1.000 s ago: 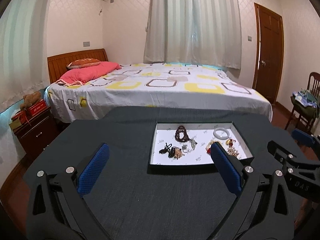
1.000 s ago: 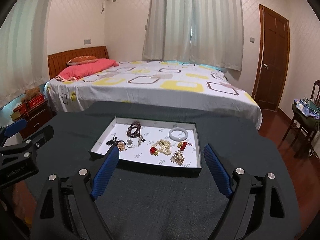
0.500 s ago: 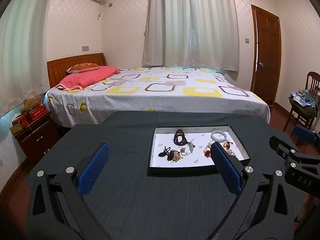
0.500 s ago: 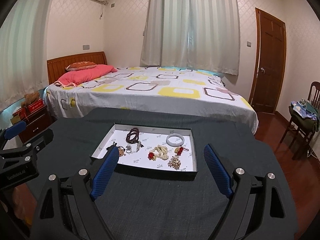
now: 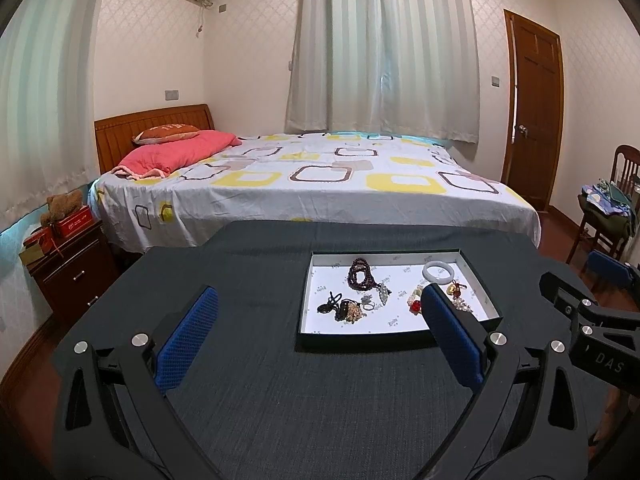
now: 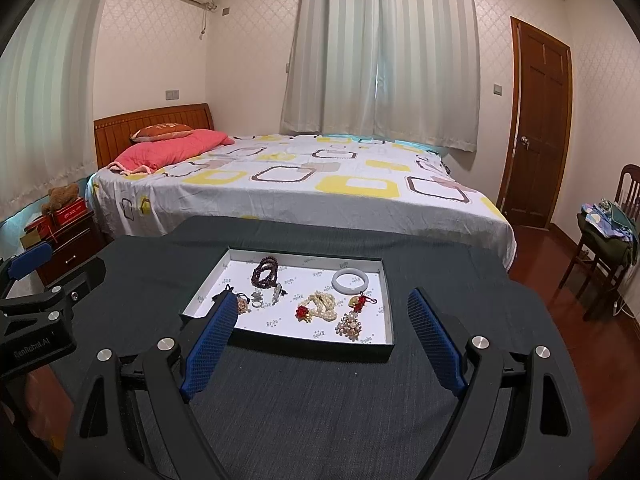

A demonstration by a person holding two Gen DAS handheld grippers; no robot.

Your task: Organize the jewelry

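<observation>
Fingers spread wide, empty — jewelry tray ahead, beyond tips.

I see warm, dim indoor light with a soft daylight glow through the curtain, strong fisheye bending and dark vignette at the corners, and sharp focus except slight blur at the edges.

Wide-spread left claw above dark table, jewelry tray ahead.
</observation>
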